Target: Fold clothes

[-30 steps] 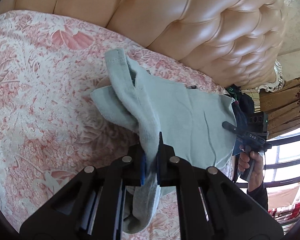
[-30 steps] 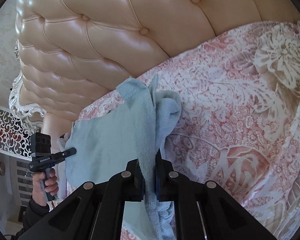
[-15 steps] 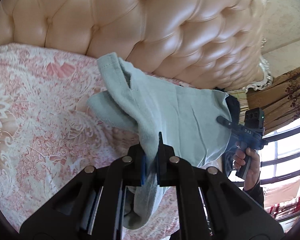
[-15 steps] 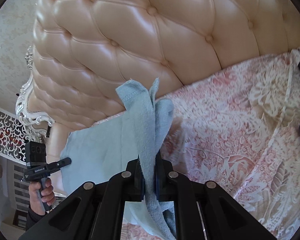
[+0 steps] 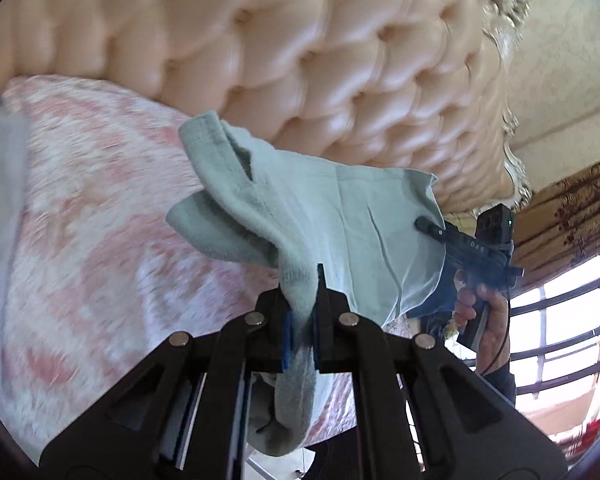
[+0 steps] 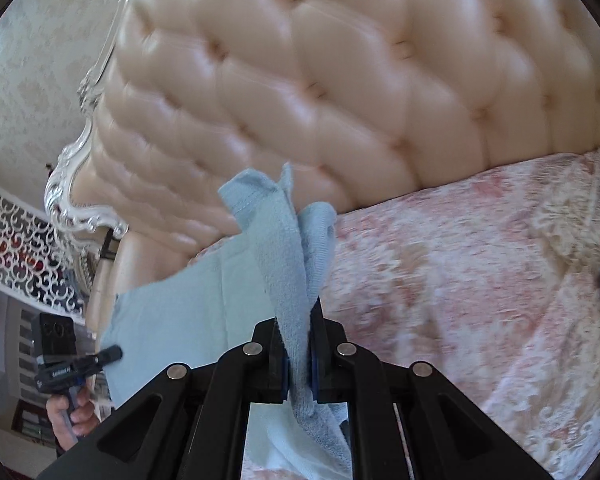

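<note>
A: What are the tongs doing?

B: The left gripper [image 5: 300, 312] is squeezed tight on a bunch of the light blue-green cloth [image 5: 340, 220]. You can see it at the bottom middle of the left wrist view. The soft cloth is pinched between the two blue pads, with hardly any gap.

A: And the other one?

B: The right gripper [image 6: 298, 356] is the same. It sits at the bottom middle of its own view, and its jaws are pressed onto a thick fold of the same cloth.

A: Where does the cloth go from there?

B: In the left view it climbs up out of the jaws to a floppy corner in the middle, a bit left. Then it stretches out flat to the right, all the way to the other tongs at the right edge. A hand [image 5: 484, 312] holds those tongs just below. A bit of cloth also hangs down under the left jaws.

A: And in the right view?

B: It rises from the jaws to a folded tip in the middle. Then it spreads out to the lower left, to the other tongs, where a hand [image 6: 70, 412] grips the handle.

A: Is the cloth lying on the bed?

B: It hangs in front of the pink flowery bedspread [image 5: 80, 240] and the puffy peach headboard [image 5: 300, 60]. The pictures are a little blurry, so I cannot tell if any of it touches the bed.
</note>
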### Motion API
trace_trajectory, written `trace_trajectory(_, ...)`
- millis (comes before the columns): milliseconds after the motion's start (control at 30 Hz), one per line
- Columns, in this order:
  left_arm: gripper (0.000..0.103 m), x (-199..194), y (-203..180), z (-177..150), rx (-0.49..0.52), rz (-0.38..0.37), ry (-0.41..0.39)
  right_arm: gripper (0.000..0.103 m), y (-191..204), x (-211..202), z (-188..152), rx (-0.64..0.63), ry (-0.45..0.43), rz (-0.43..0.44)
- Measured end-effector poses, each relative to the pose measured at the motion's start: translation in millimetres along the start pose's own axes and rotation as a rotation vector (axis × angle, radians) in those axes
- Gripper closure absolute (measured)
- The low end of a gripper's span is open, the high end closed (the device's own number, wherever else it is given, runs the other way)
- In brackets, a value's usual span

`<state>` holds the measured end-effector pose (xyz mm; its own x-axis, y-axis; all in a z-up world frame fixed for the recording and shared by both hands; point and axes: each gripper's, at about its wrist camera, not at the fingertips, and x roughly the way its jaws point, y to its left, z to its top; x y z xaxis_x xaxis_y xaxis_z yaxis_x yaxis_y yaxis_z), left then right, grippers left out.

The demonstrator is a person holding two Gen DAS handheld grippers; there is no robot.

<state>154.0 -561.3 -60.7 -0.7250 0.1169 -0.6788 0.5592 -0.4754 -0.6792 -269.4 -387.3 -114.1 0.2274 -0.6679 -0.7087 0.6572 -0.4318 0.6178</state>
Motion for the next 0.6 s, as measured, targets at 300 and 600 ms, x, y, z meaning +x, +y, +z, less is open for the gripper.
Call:
trace_trajectory(300,0.095,-114.7,69.5,-3.4,-0.107,0.091,-0.136,0.097,125.6,111.0,5.3,-0.092,0.134,0.044)
trace_trajectory(600,0.095,-198.2,151.2,-28.8,-0.267,0.203,-0.417,0.097,326.8,254.4,35.4,-0.351,0.239,0.008)
